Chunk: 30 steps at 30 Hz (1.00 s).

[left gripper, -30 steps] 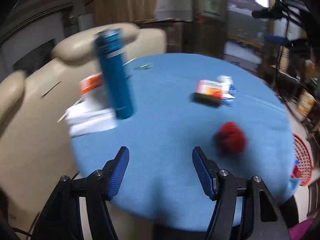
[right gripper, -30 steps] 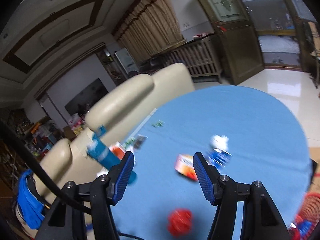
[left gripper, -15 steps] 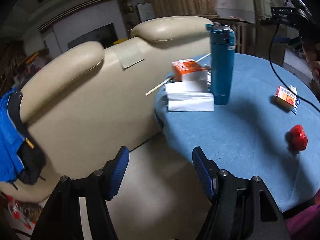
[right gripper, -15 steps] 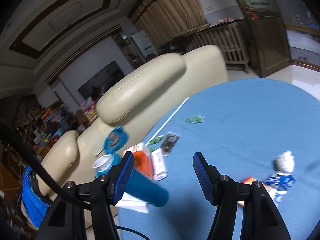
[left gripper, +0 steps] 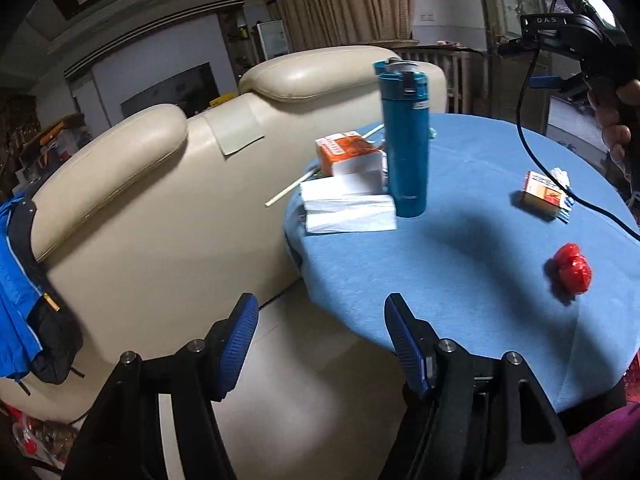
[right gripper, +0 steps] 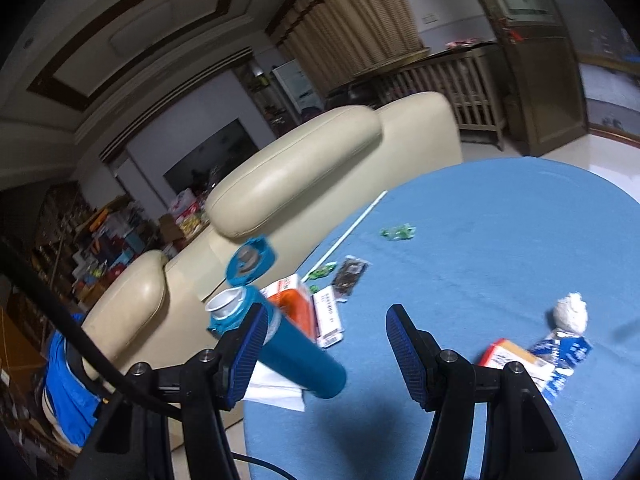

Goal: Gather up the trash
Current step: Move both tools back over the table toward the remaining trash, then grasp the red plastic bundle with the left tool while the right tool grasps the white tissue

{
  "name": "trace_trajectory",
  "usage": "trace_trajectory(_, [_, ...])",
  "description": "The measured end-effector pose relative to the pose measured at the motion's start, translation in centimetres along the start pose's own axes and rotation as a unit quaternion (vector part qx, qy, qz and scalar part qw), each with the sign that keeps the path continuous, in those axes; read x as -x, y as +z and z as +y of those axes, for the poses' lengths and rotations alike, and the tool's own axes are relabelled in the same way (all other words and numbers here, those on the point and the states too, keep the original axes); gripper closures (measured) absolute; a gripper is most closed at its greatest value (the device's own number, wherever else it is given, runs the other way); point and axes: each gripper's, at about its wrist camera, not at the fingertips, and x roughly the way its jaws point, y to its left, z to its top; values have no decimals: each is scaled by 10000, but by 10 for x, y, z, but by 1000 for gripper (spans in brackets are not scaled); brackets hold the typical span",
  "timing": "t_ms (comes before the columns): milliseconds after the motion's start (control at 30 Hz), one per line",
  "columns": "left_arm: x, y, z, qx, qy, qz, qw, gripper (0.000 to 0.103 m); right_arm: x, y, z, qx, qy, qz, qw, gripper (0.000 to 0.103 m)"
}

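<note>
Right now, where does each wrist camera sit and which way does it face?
Left wrist: on the left gripper, open, off the table's edge, facing the sofa and teal bottle; a hand holding the other gripper shows upper right.
Right wrist: on the right gripper, open, above the table, facing the sofa; no hand shows.
Shared: bottle, sofa, orange box, blue jacket.

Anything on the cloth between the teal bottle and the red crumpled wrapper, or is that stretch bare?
Bare in the left wrist view: only blue tablecloth and shadow lie between the teal bottle and the red crumpled wrapper.
</note>
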Motion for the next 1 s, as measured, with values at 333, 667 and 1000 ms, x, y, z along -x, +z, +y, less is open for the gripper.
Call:
trace_trajectory(333, [-28, 22, -49, -305, -1226, 119, 9919, 37, 96, -17, -67, -309, -723, -480, 9957, 37])
trace_trajectory(667, [-69, 72, -131, -562, -2599, 580, 9623, 36, 209, -61, -159, -1137, -1765, -694, 9752, 37])
trace_trajectory(1000, [-95, 60, -220, -907, -3166, 1219, 9363, 29, 120, -64, -212, -1077, -1330, 399, 9844, 37])
